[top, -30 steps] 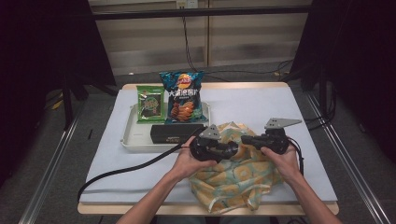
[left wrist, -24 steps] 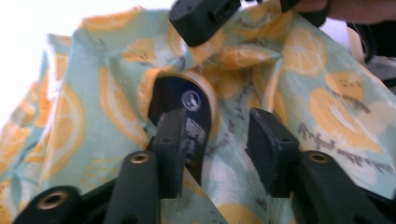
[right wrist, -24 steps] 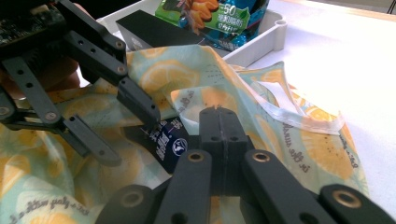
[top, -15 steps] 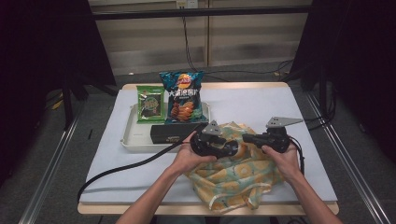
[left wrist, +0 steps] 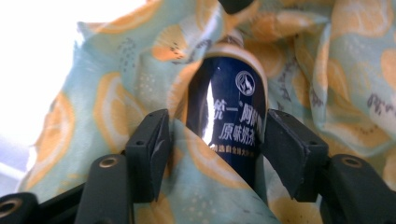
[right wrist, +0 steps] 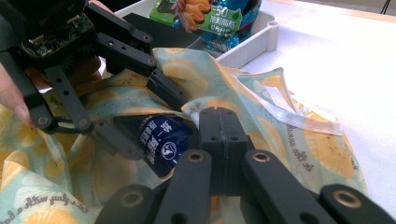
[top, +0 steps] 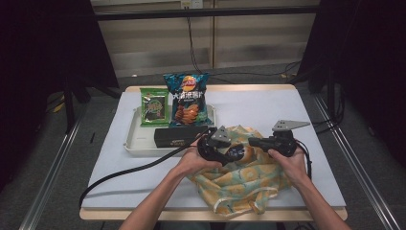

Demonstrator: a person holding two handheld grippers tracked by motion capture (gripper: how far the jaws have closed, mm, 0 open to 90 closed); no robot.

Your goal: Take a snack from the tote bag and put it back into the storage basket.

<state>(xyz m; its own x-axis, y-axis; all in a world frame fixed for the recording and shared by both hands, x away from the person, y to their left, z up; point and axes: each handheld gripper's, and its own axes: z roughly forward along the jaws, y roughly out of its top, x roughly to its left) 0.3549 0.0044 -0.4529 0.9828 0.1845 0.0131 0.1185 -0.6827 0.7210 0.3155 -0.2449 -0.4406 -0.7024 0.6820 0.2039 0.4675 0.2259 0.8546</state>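
Both grippers (top: 233,152) (top: 253,142) over patterned cloth (top: 244,179) – tray (top: 136,143) w/ snacks (left)

One patterned cloth bag (top: 242,184), one dark blue can (left wrist: 231,116), two snack packets, one black box (top: 179,137), one white tray (top: 136,141).

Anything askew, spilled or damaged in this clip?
Nothing spilled or damaged. The patterned bag lies crumpled on the table, a dark blue can half inside; the left gripper, jaws just opening, straddles it.
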